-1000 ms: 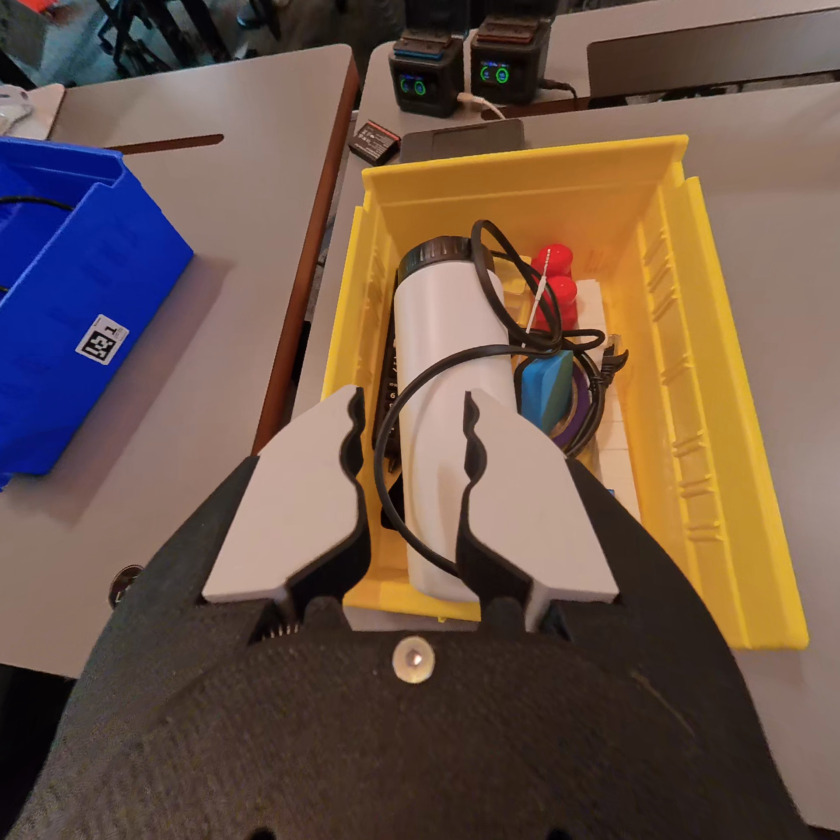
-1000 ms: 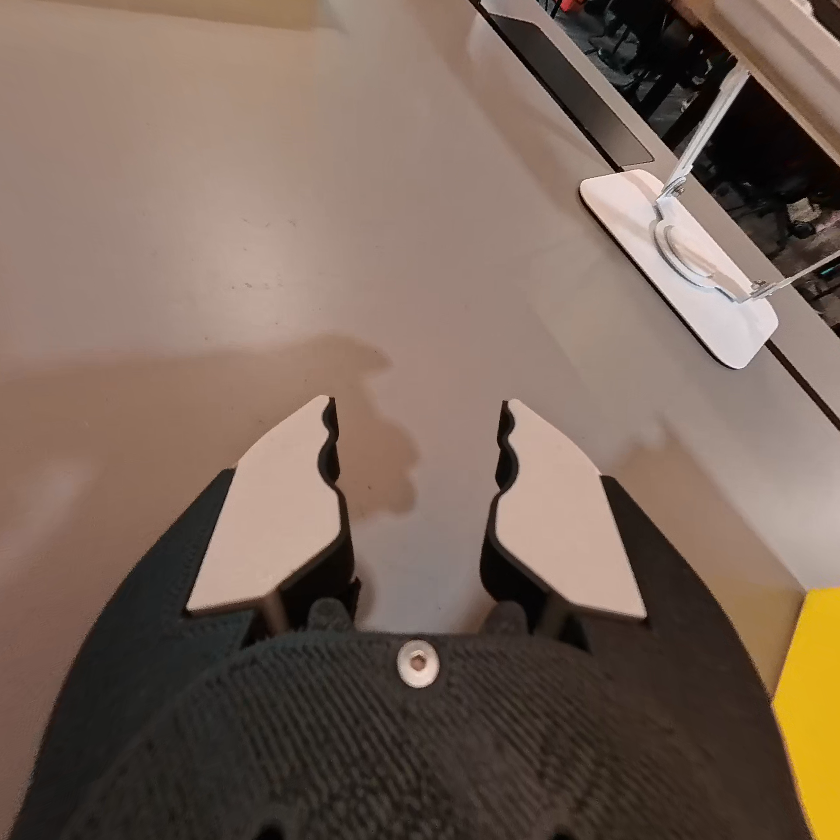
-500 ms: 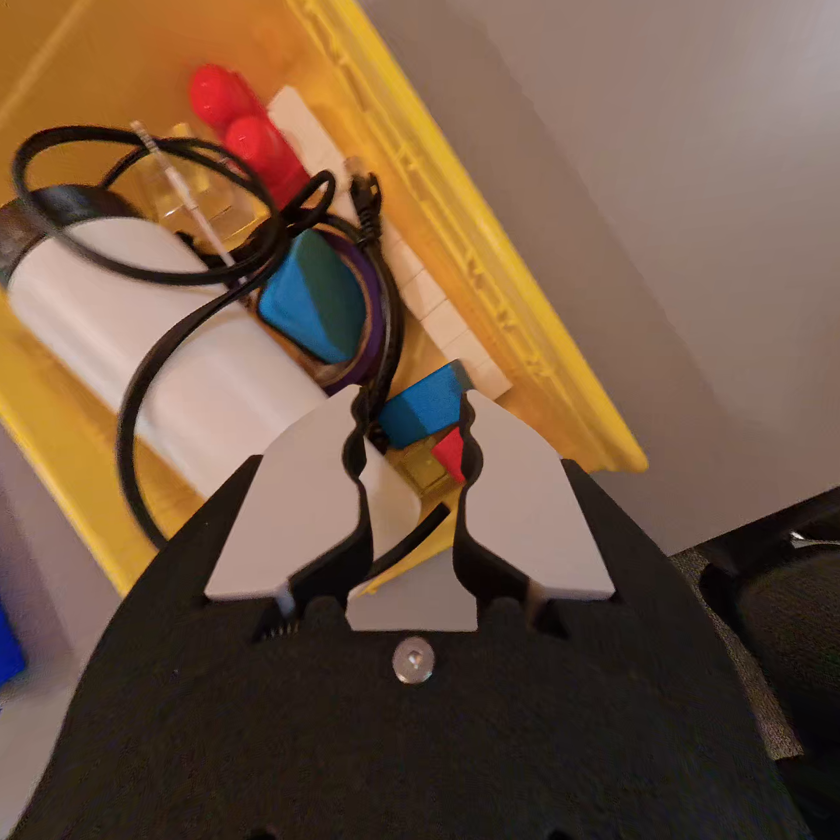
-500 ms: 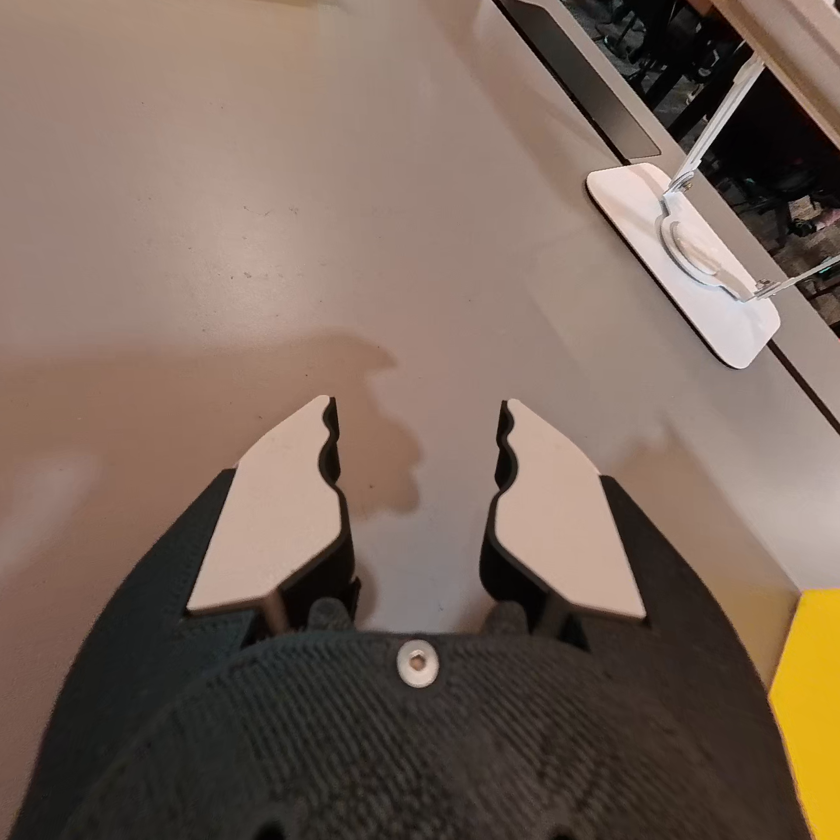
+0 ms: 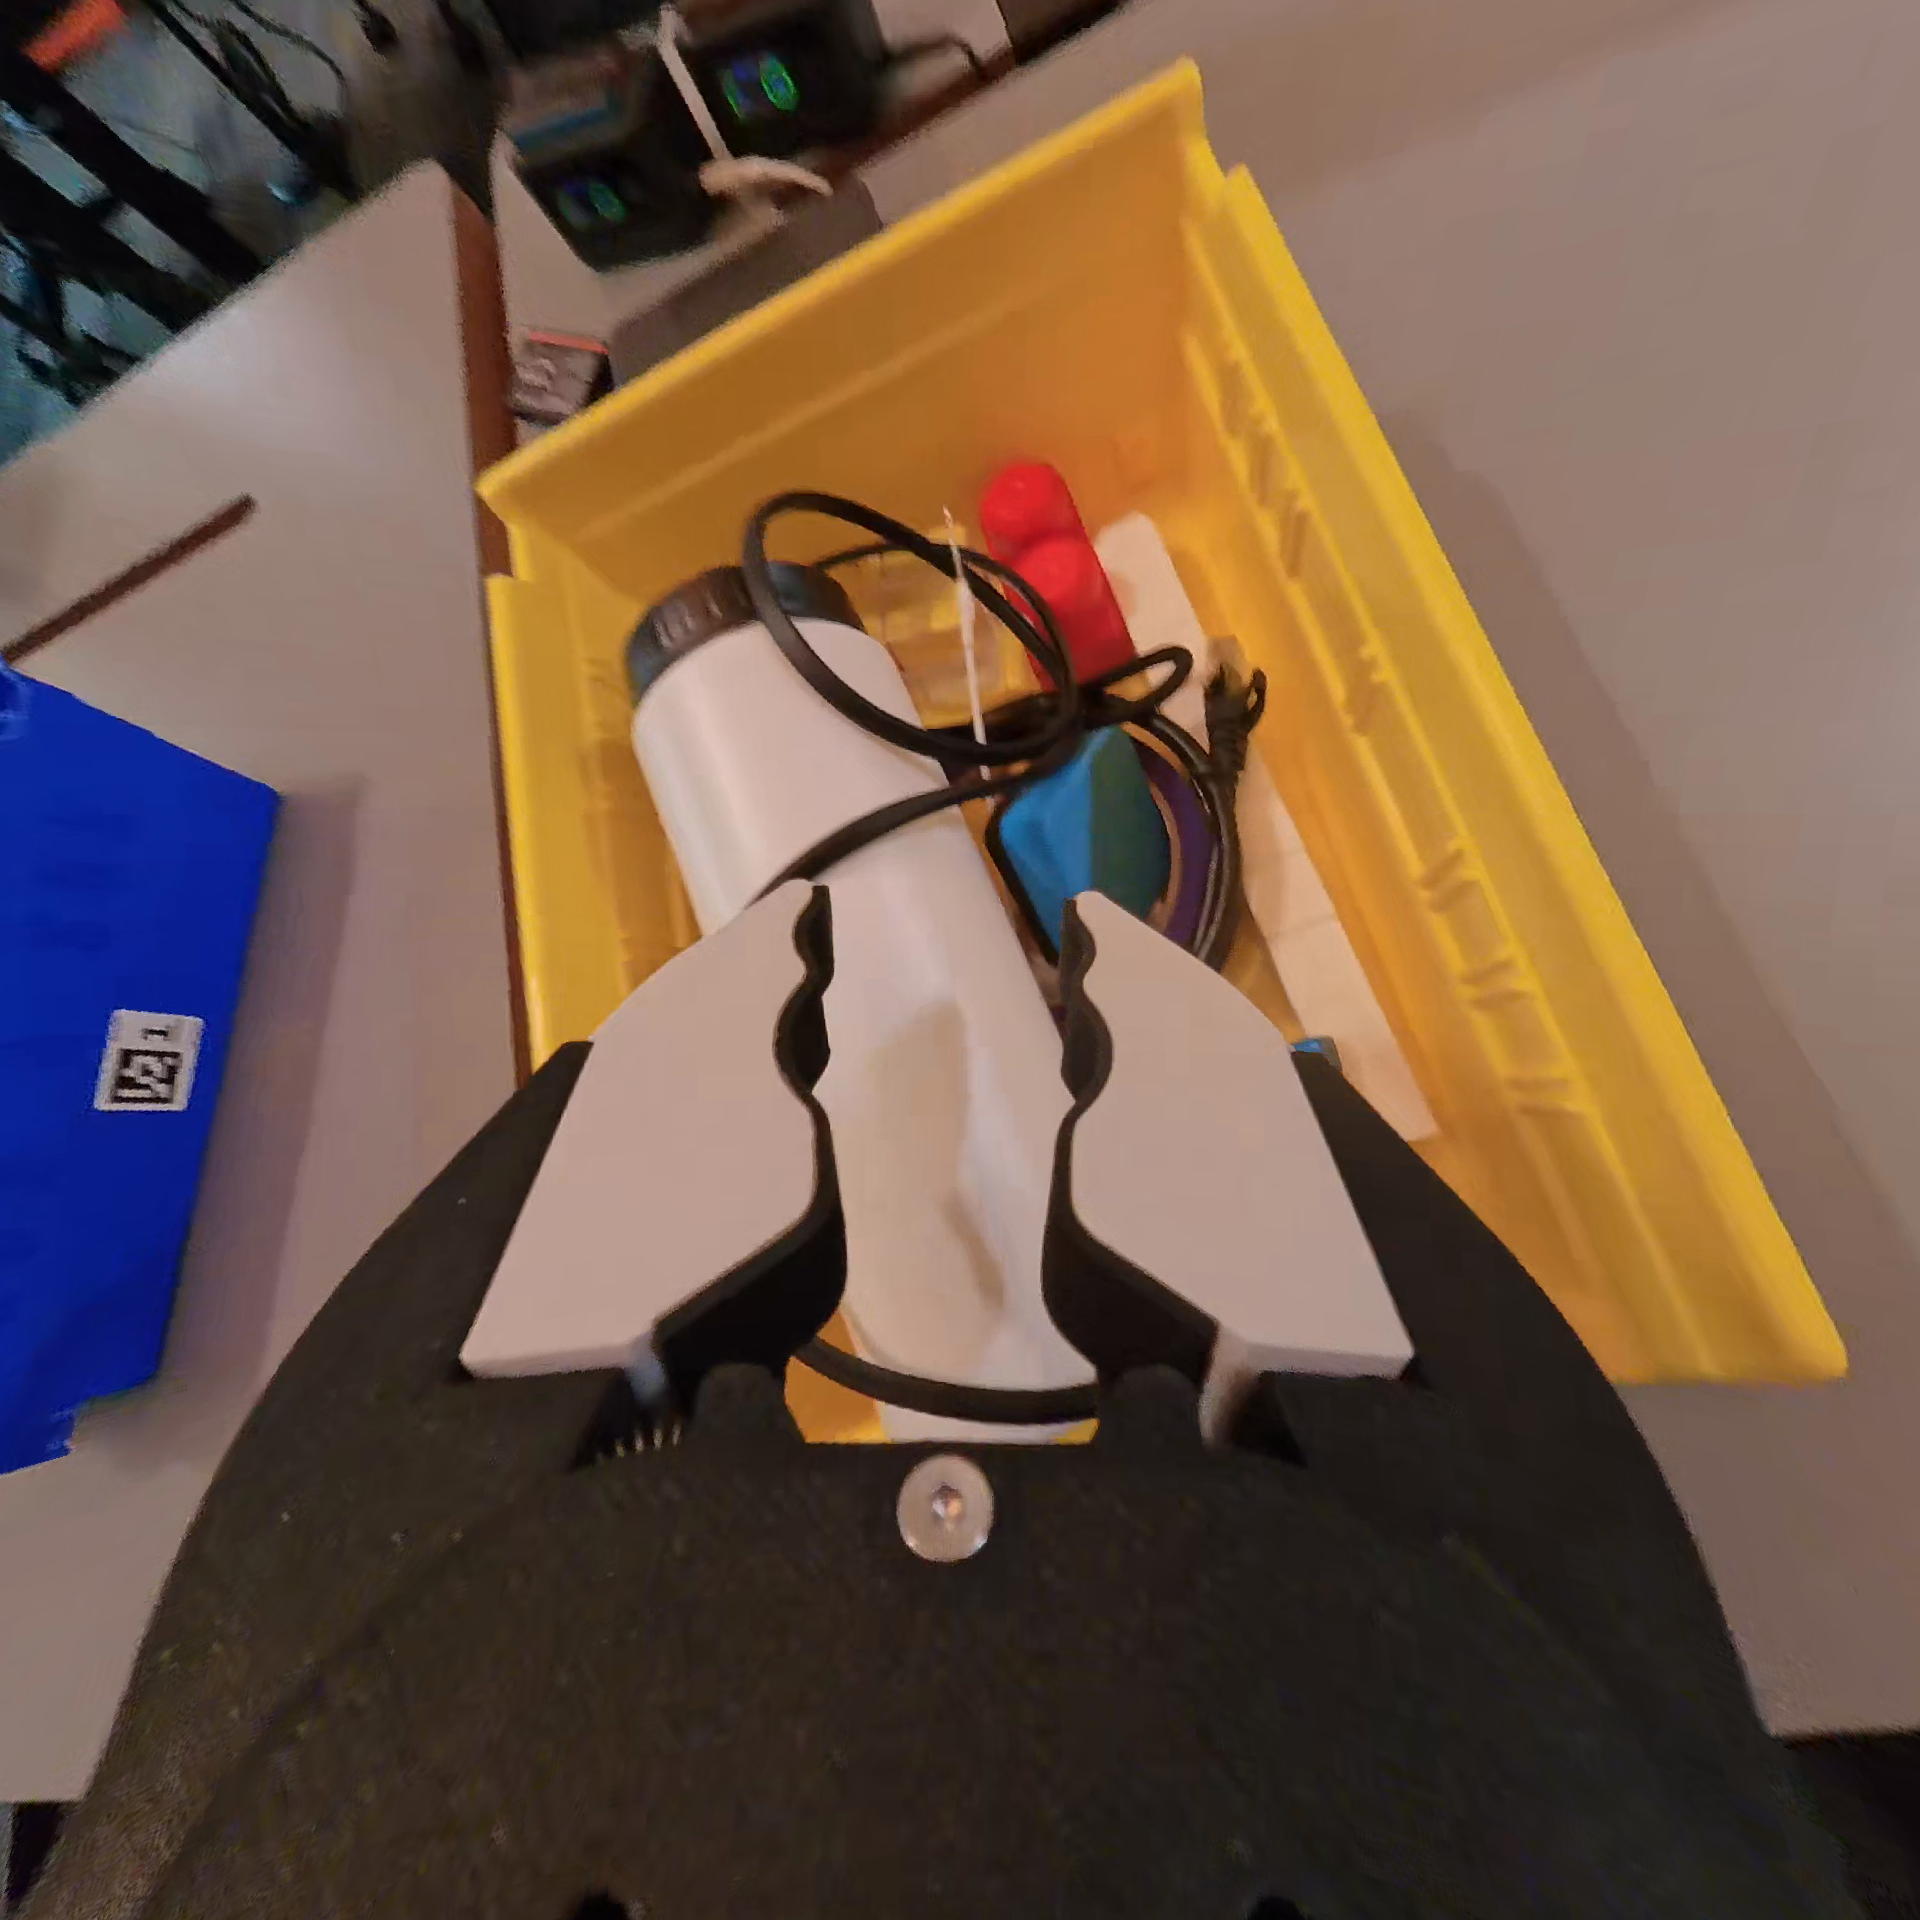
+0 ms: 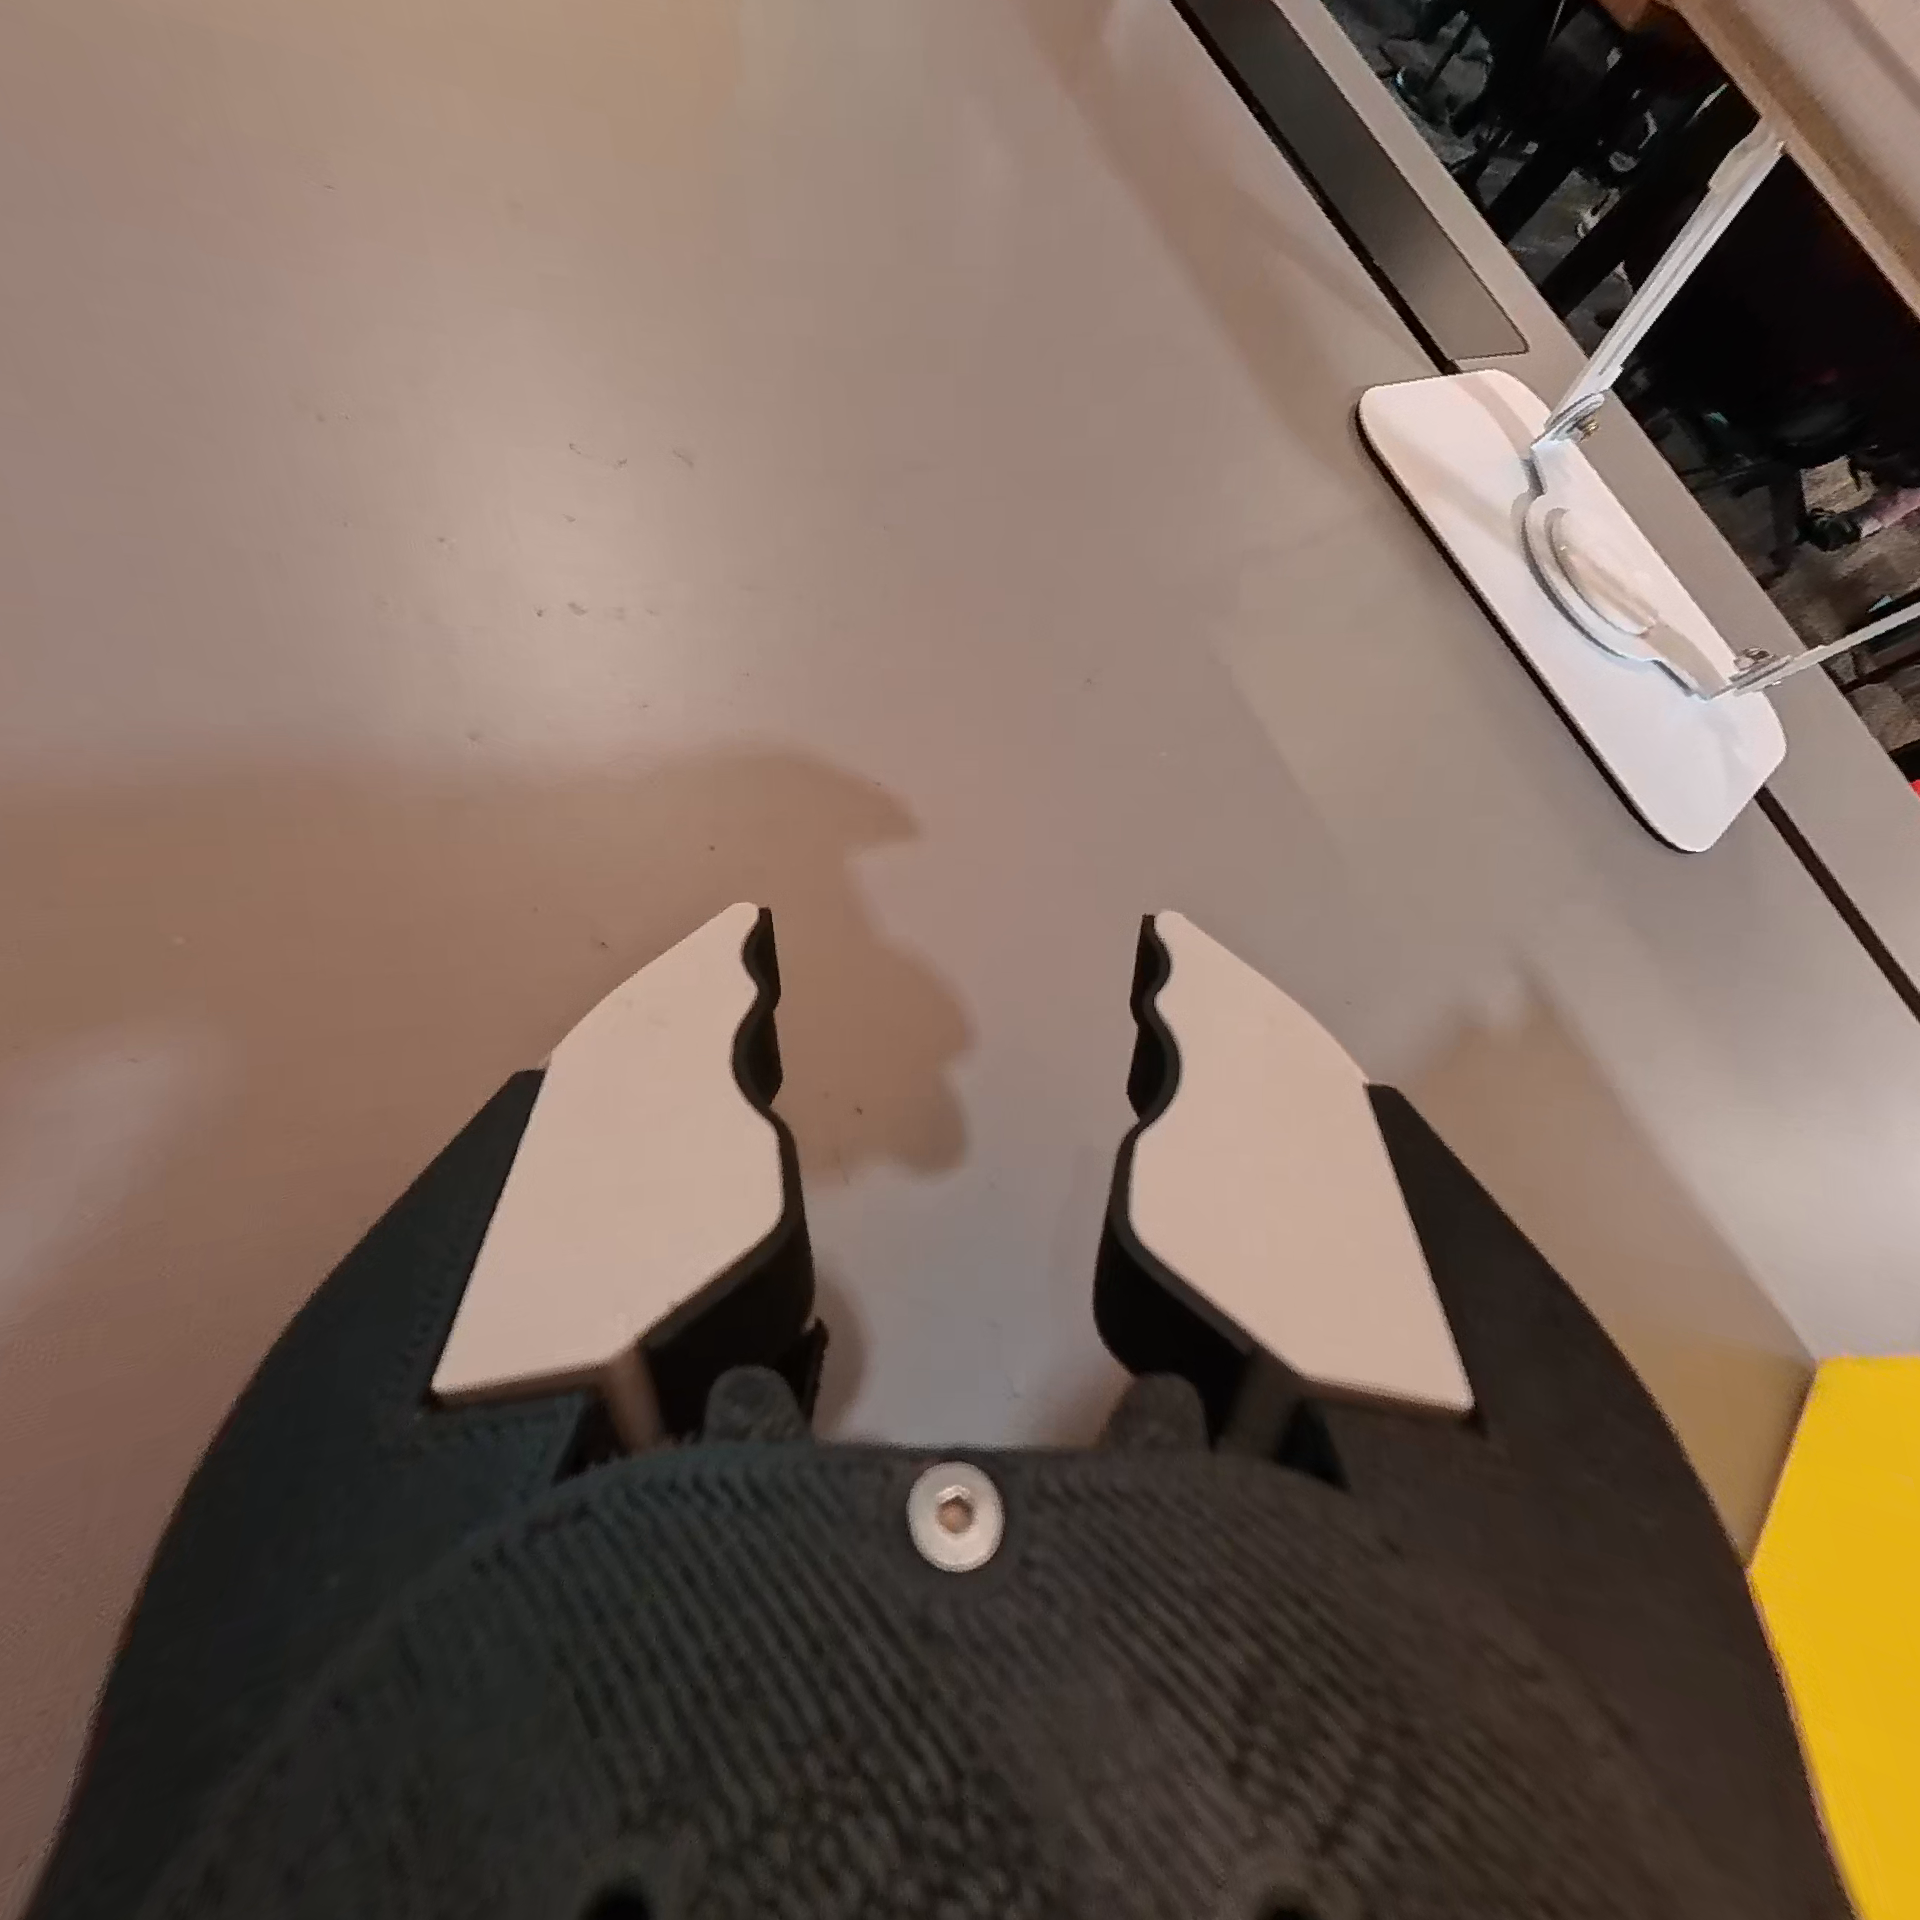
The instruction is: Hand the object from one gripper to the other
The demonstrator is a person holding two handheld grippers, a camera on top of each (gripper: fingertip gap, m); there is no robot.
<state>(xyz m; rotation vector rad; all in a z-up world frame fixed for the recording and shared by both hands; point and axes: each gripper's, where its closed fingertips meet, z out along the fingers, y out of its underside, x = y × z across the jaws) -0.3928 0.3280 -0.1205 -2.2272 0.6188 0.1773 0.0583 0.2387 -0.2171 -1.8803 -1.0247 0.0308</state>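
now left gripper (image 5: 945, 914) over big yellow plastic bin (image 5: 1351, 727) on grey table (image 5: 1558, 312), jaws part open, holding nothing. below, inside bin: white plastic bottle with black cap (image 5: 790, 790), lying flat, looped black cable (image 5: 883, 717) across it. beside bottle: blue-green block (image 5: 1081, 831), two red round pieces (image 5: 1049, 561). blue bin (image 5: 104, 935) off to left. right gripper (image 6: 954, 920) wide open, empty, above bare table (image 6: 520, 416). white flat stand base (image 6: 1558, 603) near table edge.

Lab workspace; grey desks (image 5: 291, 436); parts bins (image 5: 1382, 727); battery chargers (image 5: 665, 187)
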